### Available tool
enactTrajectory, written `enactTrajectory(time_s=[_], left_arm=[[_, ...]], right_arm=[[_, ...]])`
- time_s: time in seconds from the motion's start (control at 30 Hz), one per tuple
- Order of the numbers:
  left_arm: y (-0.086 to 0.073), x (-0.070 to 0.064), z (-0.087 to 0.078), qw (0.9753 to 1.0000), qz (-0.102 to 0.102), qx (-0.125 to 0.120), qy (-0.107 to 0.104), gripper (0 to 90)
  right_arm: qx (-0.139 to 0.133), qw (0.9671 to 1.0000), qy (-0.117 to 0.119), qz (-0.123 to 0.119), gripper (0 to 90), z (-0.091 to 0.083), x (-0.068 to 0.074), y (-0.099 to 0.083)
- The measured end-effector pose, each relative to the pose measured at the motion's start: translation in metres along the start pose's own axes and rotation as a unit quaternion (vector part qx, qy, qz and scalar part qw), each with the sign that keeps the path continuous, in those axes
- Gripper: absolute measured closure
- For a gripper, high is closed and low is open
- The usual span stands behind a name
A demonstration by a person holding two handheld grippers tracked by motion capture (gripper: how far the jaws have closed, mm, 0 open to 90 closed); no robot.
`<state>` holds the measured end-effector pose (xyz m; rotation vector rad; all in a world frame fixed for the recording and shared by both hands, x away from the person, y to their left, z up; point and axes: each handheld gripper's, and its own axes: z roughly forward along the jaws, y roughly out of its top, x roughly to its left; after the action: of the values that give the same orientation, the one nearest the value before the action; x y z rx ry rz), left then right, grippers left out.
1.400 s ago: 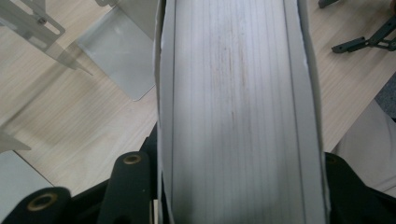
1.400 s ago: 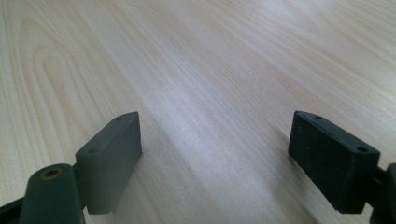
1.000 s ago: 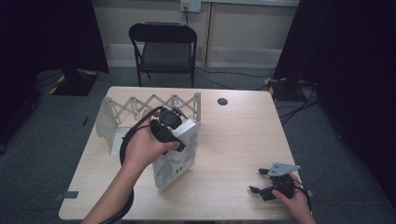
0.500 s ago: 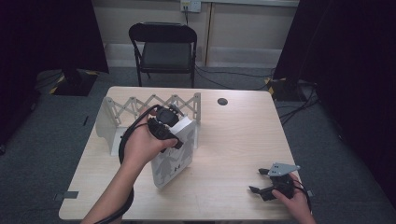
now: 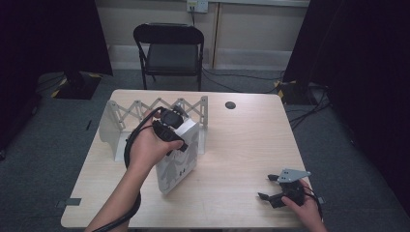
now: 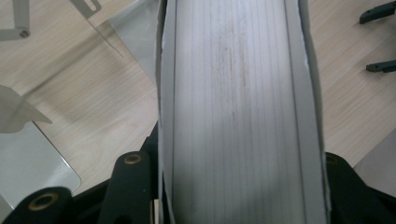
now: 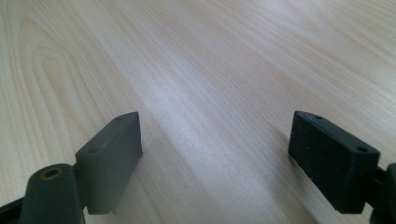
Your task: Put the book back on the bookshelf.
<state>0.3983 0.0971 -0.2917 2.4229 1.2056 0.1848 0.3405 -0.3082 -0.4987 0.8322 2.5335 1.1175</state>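
A thick white book (image 5: 178, 162) stands on edge on the wooden table (image 5: 241, 145), tilted, just in front of a metal accordion book rack (image 5: 126, 118). My left gripper (image 5: 169, 126) is shut on the book's top from above. In the left gripper view the book's page edge (image 6: 238, 102) runs up between the jaws of the left gripper (image 6: 233, 163), with the rack's plates (image 6: 28, 154) to the left. The right gripper (image 5: 267, 187) rests open near the table's front right corner. Its jaws stand wide apart over bare wood in the right gripper view (image 7: 215, 149).
A black folding chair (image 5: 169, 48) stands behind the table. A small black disc (image 5: 230, 105) sits in the tabletop at the back right. Cables lie on the grey floor. The right gripper's jaws (image 6: 379, 39) show far off in the left gripper view.
The left hand and the book have shifted slightly to the left, toward the rack. The right gripper has stayed where it was.
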Motion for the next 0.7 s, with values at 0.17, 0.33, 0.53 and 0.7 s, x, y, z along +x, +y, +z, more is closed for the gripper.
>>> enactTrajectory(time_s=[0.17,0.33,0.53,0.7], left_arm=[[0.0015,0.0007,0.0007,0.9999,-0.013,0.0,0.006,52.9],[0.0043,0.003,0.0003,0.9999,-0.011,0.001,0.009,52.9],[0.0063,0.0058,0.0027,0.9994,-0.032,-0.005,0.009,52.9],[0.0086,0.0079,0.005,0.9991,-0.038,-0.003,0.016,52.9]], right_arm=[[0.0,1.0,0.0,0.0,16.9,0.0,0.0,0.0],[0.0,1.0,0.0,0.0,16.9,0.0,0.0,0.0],[0.0,1.0,0.0,0.0,16.9,0.0,0.0,0.0],[0.0,1.0,0.0,0.0,16.9,0.0,0.0,0.0]])
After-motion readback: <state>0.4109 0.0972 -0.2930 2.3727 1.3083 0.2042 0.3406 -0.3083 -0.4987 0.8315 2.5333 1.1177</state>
